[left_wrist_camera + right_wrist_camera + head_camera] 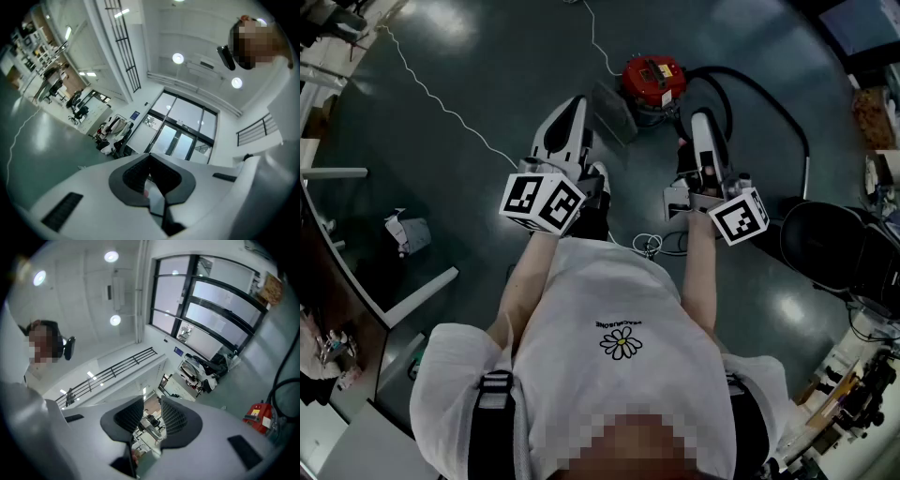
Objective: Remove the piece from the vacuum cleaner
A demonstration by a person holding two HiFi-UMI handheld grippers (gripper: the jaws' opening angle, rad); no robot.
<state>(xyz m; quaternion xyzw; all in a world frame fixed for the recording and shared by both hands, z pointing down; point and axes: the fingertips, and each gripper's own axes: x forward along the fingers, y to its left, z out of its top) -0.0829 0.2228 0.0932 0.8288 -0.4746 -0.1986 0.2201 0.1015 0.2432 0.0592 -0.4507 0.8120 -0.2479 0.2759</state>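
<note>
A red vacuum cleaner (653, 78) sits on the dark floor ahead of me, with a black hose (769, 94) looping off to its right. A grey flat piece (614, 112) lies against its left side. My left gripper (572, 103) is raised well short of the vacuum and tilted upward. Its jaws are shut with nothing between them (151, 157). My right gripper (703, 117) is also raised, just right of the vacuum. Its jaws stand apart and hold nothing (152, 404). The right gripper view shows the vacuum (258, 418) low at the right edge.
A thin white cable (441, 103) runs across the floor at the left. A white desk frame (412, 300) and a small white object (408, 232) stand at the left. A black chair (825, 244) is at the right, and a coiled cord (652, 246) lies near my feet.
</note>
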